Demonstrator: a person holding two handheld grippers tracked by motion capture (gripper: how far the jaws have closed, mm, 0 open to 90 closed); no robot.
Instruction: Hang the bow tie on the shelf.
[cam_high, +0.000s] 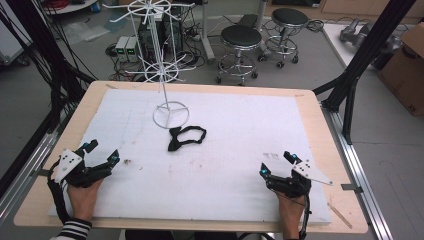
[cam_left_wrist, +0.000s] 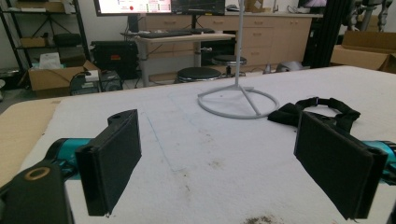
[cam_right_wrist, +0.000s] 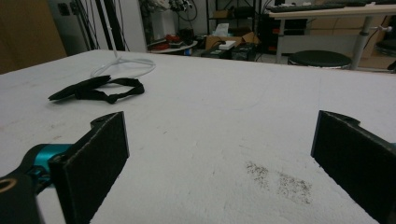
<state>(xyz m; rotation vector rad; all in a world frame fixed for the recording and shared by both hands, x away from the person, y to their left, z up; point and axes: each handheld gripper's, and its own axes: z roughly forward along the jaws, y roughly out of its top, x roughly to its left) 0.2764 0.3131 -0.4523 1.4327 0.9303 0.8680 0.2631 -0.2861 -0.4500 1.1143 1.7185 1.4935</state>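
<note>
**White sheet, wire stand, one black bow tie**

A wooden table (cam_high: 310, 100) carries a white sheet (cam_high: 240, 150) over most of its top. At the far centre stands a white wire rack (cam_high: 167, 75) on its ring base. Just beside that ring, a black bow tie (cam_high: 186, 137) lies flat. Dark smudges mark the sheet.

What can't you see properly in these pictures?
- White wire rack: its top is cut off by the high view's upper edge.
- Black bow tie: partly hidden behind the left gripper's jaw in the left gripper view.
- Screens: too blurred to read, left gripper view.
</note>
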